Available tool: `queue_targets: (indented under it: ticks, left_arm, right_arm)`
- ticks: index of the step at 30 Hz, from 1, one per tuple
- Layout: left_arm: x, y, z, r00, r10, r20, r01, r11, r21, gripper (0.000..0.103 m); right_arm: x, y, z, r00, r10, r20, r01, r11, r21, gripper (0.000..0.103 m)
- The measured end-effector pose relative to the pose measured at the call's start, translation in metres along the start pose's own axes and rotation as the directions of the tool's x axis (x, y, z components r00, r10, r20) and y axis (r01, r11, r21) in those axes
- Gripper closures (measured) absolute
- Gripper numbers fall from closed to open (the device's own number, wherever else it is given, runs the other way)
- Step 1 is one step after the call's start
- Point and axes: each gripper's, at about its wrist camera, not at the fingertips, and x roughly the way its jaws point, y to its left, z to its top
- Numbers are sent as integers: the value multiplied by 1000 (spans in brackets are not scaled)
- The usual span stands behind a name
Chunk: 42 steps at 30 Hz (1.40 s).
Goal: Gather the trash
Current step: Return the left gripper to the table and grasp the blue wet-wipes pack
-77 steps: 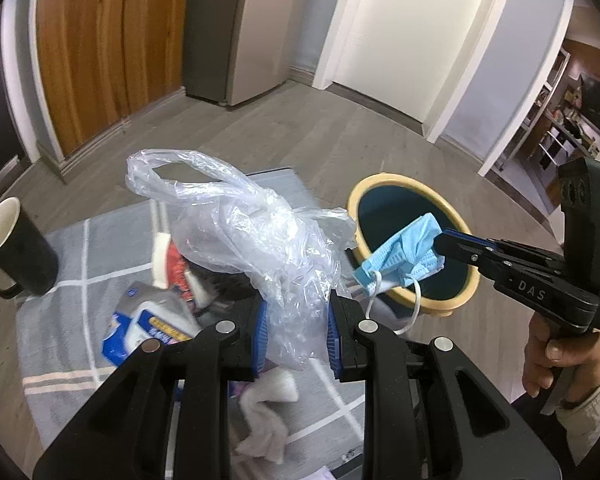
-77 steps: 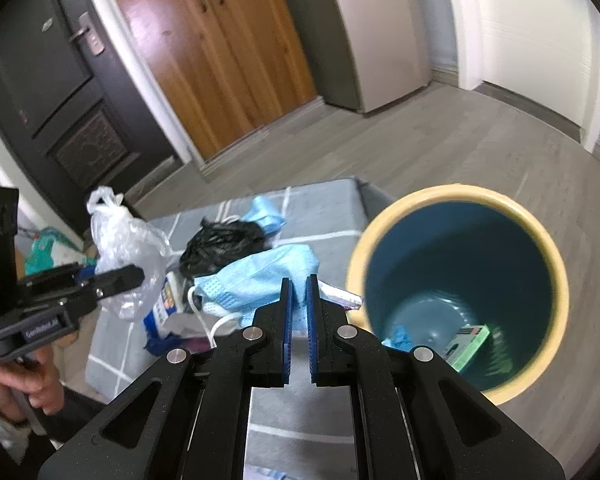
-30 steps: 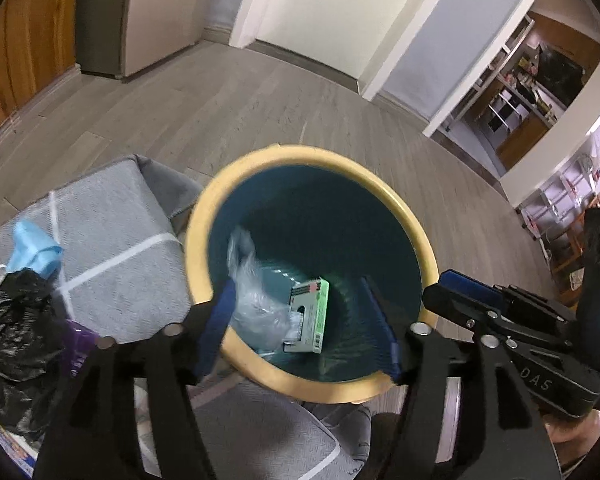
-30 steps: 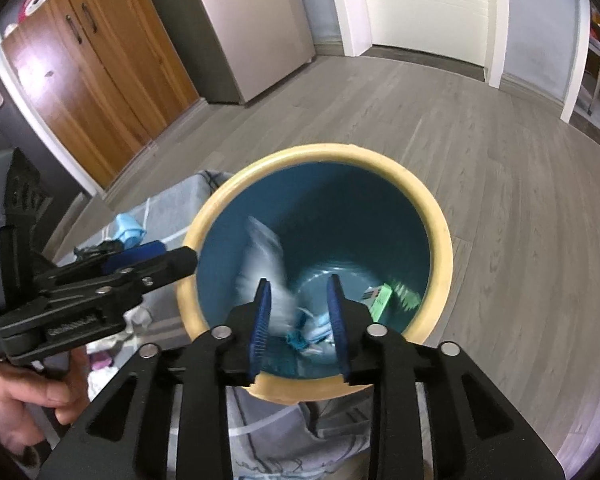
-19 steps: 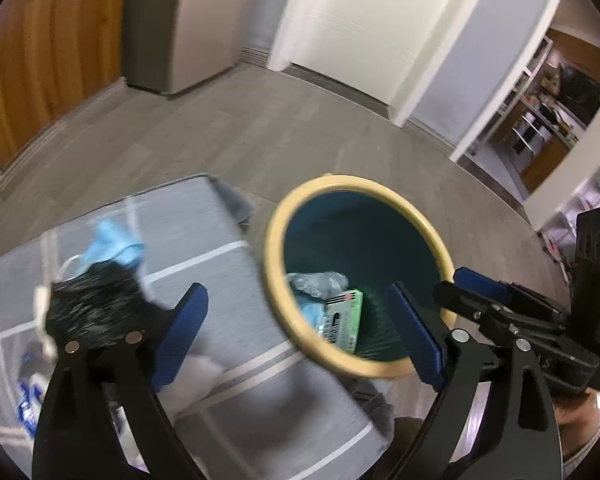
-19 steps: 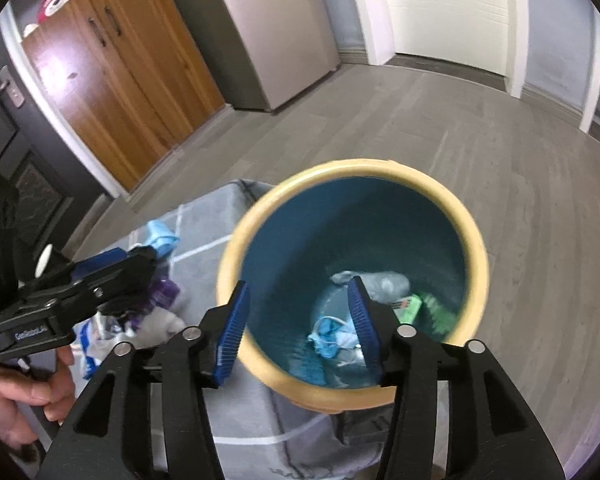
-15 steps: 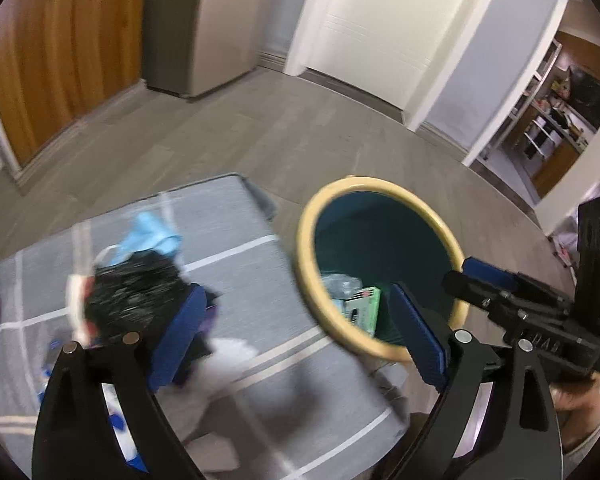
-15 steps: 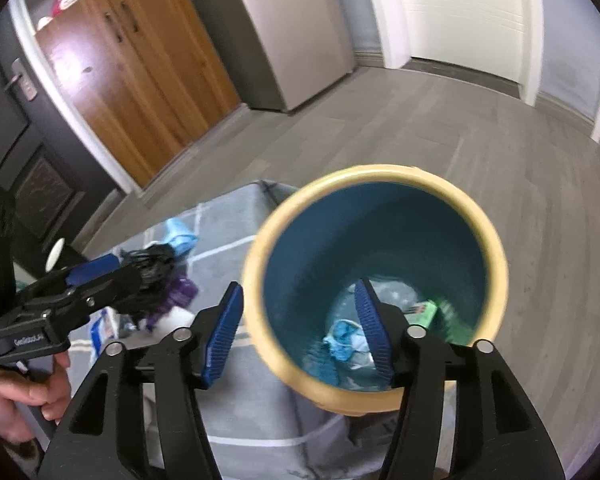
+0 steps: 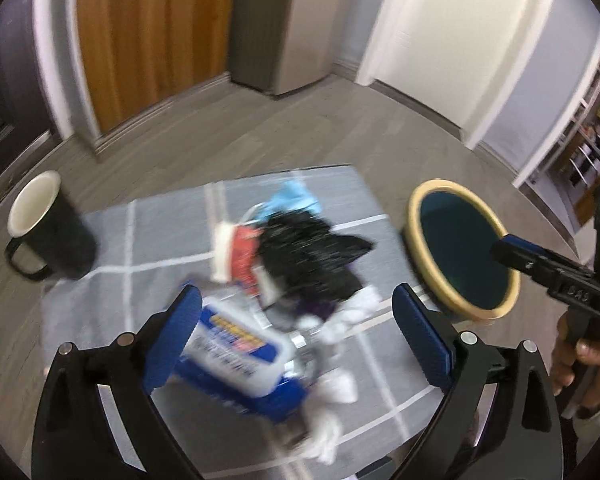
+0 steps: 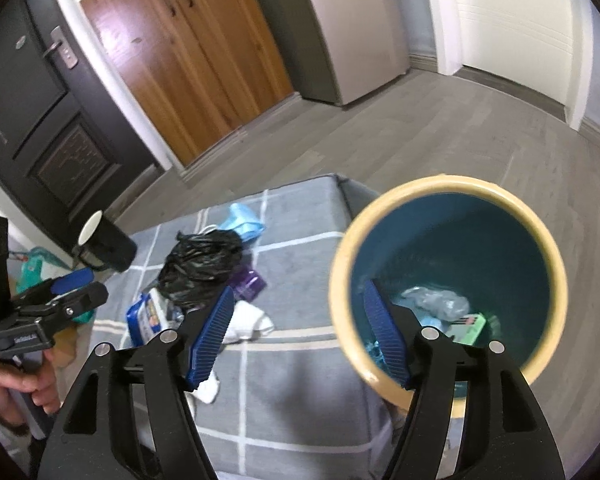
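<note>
My left gripper (image 9: 296,316) is open and empty above a trash pile on the grey checked cloth (image 9: 160,236): a black plastic bag (image 9: 308,252), a blue and white wipes pack (image 9: 240,352), white tissues (image 9: 332,392), a red wrapper (image 9: 244,256) and a blue mask (image 9: 292,196). My right gripper (image 10: 300,328) is open and empty, at the rim of the yellow-rimmed teal bin (image 10: 340,268). In the bin lie a clear bag (image 10: 436,300), a blue mask and a green box (image 10: 470,326). The bin (image 9: 460,256) stands right of the pile.
A black mug (image 9: 48,232) with a white inside stands at the cloth's left. It also shows in the right wrist view (image 10: 108,244). A purple item (image 10: 248,280) lies by the black bag (image 10: 200,260). Wooden cupboards, a grey cabinet and doors stand behind on the wood floor.
Both grippers let go of the clear bag and the blue mask into the bin. The left gripper has swung left, back over the trash pile. The right has drawn back a little.
</note>
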Motion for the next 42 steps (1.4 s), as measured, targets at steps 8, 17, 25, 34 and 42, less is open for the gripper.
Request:
queue_targets:
  ticks: [8, 17, 25, 34, 42]
  left_arm:
    - [17, 54, -31, 996, 18, -88, -34, 982, -184, 9]
    - [36, 79, -56, 991, -34, -128, -11, 942, -336, 10]
    - [51, 95, -76, 985, -135, -108, 72, 889, -453, 22]
    - [67, 115, -96, 968, -245, -63, 159, 783, -601, 36]
    - [72, 123, -103, 950, -309, -36, 217, 740, -636, 69]
  right_arm:
    - [13, 31, -4, 999, 30, -39, -33, 997, -70, 33]
    - [32, 53, -16, 995, 38, -96, -50, 990, -130, 33]
    - [62, 57, -26, 987, -3, -159, -16, 993, -115, 33]
    - [90, 73, -27, 983, -25, -181, 3, 993, -118, 33]
    - [116, 84, -35, 971, -75, -226, 38, 986, -160, 73]
